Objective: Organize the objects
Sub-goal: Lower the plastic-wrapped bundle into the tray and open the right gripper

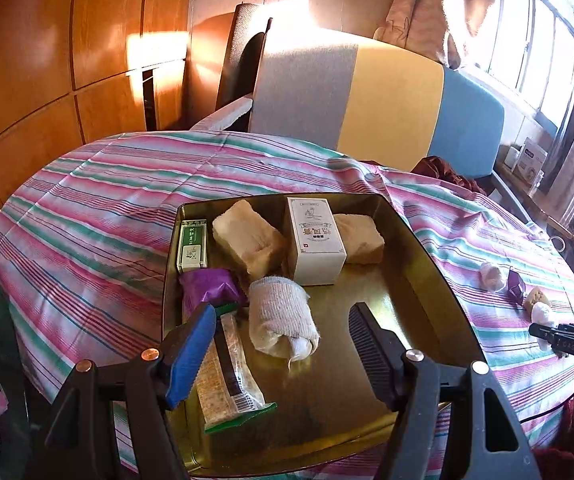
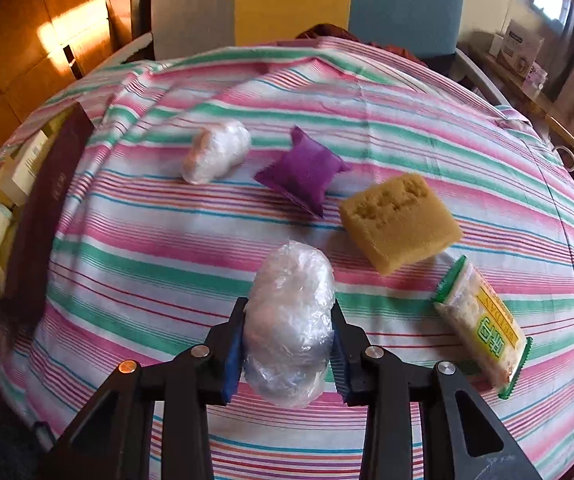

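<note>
Right gripper (image 2: 289, 344) clamped on plastic-wrapped bundle (image 2: 289, 320); left gripper (image 1: 277, 344) spread apart, rolled cloth (image 1: 283, 320) between its fingers.

The cracker packet (image 2: 483, 328) reads "WEDAY" in green; print on the white box (image 1: 314, 240) is illegible.

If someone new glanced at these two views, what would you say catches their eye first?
Probably the clear plastic-wrapped bundle, clamped between the right gripper fingers just above the striped bedspread. Next, the gold tin tray under the open left gripper, packed with a white box, sponges and a rolled cloth. Behind the bundle lie a purple packet and a yellow sponge.
</note>
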{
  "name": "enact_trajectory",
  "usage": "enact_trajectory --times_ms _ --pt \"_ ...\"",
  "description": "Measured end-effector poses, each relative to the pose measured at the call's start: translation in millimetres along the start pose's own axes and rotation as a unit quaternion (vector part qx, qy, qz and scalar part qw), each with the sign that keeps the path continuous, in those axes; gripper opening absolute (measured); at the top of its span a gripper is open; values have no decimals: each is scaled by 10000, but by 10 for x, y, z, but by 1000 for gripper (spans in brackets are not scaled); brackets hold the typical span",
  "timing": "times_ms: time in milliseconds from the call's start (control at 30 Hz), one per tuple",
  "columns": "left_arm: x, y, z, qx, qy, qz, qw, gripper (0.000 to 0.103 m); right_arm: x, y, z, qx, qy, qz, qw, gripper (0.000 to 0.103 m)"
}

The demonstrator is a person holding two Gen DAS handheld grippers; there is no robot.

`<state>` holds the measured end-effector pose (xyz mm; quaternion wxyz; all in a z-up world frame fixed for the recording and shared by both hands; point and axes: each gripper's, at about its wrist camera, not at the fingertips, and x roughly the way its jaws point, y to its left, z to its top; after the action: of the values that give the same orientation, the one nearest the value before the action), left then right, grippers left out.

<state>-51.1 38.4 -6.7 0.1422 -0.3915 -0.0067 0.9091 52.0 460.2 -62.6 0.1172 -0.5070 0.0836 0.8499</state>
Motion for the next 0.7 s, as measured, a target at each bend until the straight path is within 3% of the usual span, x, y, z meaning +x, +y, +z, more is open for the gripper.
enact_trajectory --times_ms 233,367,533,700 --pt "-19 127 -53 -167 42 -93 9998 70 -381 966 348 -410 -615 908 9931 37" --pt "-5 210 -78 -239 103 -110 9996 70 -474 1657 531 -832 -744 1383 9841 38" --pt "0 342 -99 -367 127 -66 9992 70 -325 2396 659 -1243 -517 1708 9761 38" --pt "7 513 -134 -546 164 0 9984 71 -5 2842 684 -1323 -82 1849 9738 38"
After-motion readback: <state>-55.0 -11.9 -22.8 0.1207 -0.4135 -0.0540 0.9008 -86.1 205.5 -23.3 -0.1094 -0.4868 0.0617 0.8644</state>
